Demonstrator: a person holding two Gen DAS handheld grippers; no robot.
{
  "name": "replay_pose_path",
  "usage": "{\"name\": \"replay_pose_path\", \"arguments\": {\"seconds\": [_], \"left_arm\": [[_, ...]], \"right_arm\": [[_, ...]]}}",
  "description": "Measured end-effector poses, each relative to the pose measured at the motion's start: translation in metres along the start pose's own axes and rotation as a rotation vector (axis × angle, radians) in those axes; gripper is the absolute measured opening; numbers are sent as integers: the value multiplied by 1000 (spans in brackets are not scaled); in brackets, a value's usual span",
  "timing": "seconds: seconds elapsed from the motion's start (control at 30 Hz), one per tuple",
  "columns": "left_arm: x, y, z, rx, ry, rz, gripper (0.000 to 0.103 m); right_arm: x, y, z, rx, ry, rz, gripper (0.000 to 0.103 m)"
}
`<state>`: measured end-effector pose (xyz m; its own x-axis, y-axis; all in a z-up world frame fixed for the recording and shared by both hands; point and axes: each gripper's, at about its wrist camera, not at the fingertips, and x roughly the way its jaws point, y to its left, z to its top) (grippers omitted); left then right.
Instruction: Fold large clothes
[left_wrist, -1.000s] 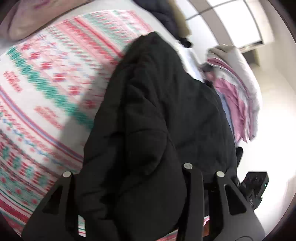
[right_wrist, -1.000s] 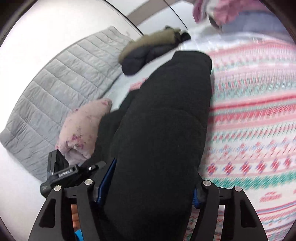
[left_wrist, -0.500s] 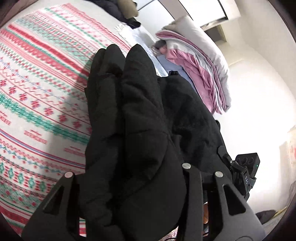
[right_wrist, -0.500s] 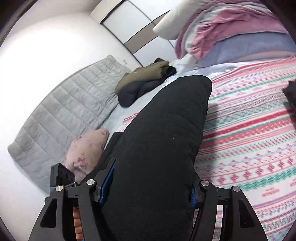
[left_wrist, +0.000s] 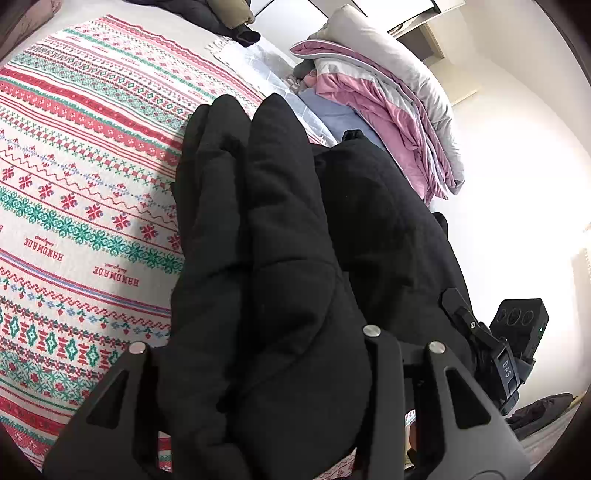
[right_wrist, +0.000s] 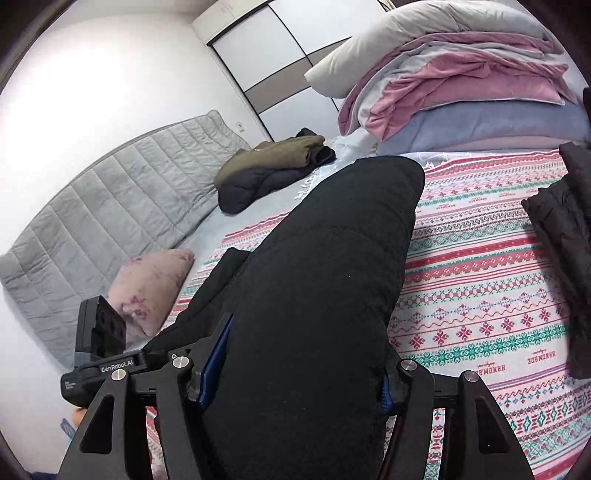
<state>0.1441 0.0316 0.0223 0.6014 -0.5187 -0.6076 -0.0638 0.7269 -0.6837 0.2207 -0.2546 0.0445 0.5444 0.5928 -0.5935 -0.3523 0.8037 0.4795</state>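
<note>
A big black padded jacket (left_wrist: 280, 258) hangs over the bed's red, green and white patterned blanket (left_wrist: 74, 177). My left gripper (left_wrist: 255, 354) is shut on a thick bunch of it, the padded folds bulging between the fingers. My right gripper (right_wrist: 295, 373) is shut on another thick part of the jacket (right_wrist: 325, 295), which stretches away from it above the blanket (right_wrist: 480, 295). The far held part of the jacket shows at the right edge of the right wrist view (right_wrist: 561, 236). The fingertips of both grippers are hidden by cloth.
A pile of pink, grey and blue bedding (right_wrist: 461, 85) lies at the head of the bed. An olive and dark jacket heap (right_wrist: 269, 170) lies further back. A pink pillow (right_wrist: 147, 288) rests by the grey quilted headboard (right_wrist: 110, 206). The white floor (left_wrist: 517, 184) lies beside the bed.
Both grippers have risen and tilted with the jacket, so the views now reach further up the bed. The jacket folds hang longer in front of the left gripper. The grips hold unchanged.
</note>
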Motion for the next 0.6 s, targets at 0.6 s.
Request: {"name": "replay_pose_path", "arguments": {"seconds": [0.6], "left_arm": [[93,-204,11,214,6,-187,41]], "right_arm": [[-137,-73,95,-114,-173,-116,64]]}}
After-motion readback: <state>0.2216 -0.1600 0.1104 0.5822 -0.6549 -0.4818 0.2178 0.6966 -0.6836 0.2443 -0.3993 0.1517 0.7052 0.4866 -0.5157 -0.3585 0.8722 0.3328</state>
